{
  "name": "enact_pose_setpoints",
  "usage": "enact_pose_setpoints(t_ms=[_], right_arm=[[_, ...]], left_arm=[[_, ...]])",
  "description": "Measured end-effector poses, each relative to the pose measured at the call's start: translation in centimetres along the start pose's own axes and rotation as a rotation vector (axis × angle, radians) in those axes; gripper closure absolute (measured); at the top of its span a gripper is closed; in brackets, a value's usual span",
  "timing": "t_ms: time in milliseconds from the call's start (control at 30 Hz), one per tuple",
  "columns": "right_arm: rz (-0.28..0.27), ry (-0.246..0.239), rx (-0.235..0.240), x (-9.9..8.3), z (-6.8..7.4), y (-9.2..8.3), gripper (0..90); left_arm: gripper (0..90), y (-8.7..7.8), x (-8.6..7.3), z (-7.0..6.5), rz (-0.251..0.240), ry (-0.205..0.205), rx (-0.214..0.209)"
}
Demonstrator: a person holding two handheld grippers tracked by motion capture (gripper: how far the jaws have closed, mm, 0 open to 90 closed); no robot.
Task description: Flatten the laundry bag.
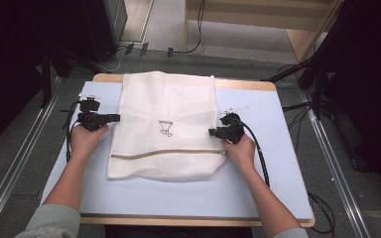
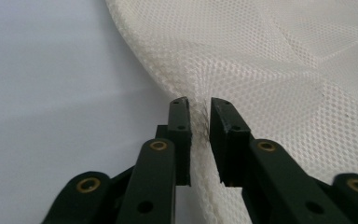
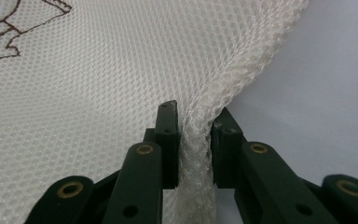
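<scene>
One white mesh laundry bag (image 1: 164, 126) lies flat on your desk (image 1: 258, 188), zipper (image 1: 168, 153) near you, as the high view shows. Two tongs: your left tongs (image 2: 199, 105) pinch its left edge; your right tongs (image 3: 193, 114) pinch the bunched right edge, seen close up.

White open-weave mesh cloth bag (image 1: 166, 124) on a smooth, matt pale table (image 1: 258, 183) edged in wood.
</scene>
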State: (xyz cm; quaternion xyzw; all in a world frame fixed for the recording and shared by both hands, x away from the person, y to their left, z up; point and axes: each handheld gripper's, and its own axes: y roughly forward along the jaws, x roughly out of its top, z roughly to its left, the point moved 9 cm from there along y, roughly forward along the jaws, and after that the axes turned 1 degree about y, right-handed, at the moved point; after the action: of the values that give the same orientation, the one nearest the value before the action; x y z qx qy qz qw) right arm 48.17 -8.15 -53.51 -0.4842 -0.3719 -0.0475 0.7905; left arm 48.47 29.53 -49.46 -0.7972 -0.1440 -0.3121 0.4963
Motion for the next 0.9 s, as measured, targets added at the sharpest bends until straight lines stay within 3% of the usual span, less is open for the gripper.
enact_pose_setpoints(t_ms=[100,200,233,333,400,467,600,733,900], right_arm=[[-0.004,0.012,-0.002,0.2,-0.1,-0.3,78.7],[-0.018,0.005,0.019,0.5,0.2,-0.7,67.1],[-0.011,-0.003,0.033,0.4,0.4,-1.0,66.4],[-0.007,-0.052,0.011,0.3,0.5,-2.6,61.2],[-0.027,-0.050,0.027,0.4,0.6,-3.8,54.2],[-0.052,-0.043,0.050,0.4,0.8,-5.2,54.8],[-0.072,-0.080,0.037,-1.3,1.0,-7.2,66.9],[-0.042,-0.064,0.045,-3.4,1.1,-8.3,78.5],[0.002,-0.081,0.050,-5.1,1.7,-8.6,81.7]], left_arm=[[69.9,-0.6,-0.3,-0.3,-0.002,-0.006,-0.017],[65.9,-1.4,-0.9,-0.9,0.009,0.010,-0.023],[64.1,-1.7,-1.0,-1.1,0.006,0.013,-0.024],[62.1,-2.2,-1.5,-2.0,0.007,0.038,-0.030],[60.2,-2.5,-2.0,-2.5,0.011,0.062,-0.024],[59.2,-2.8,-2.7,-2.9,0.018,0.073,-0.024],[58.0,-3.2,-4.0,-3.5,0.041,0.095,-0.025],[55.9,-3.9,-4.5,-4.0,0.033,0.091,-0.035],[54.7,-4.5,-5.1,-4.0,0.027,0.082,-0.049]])
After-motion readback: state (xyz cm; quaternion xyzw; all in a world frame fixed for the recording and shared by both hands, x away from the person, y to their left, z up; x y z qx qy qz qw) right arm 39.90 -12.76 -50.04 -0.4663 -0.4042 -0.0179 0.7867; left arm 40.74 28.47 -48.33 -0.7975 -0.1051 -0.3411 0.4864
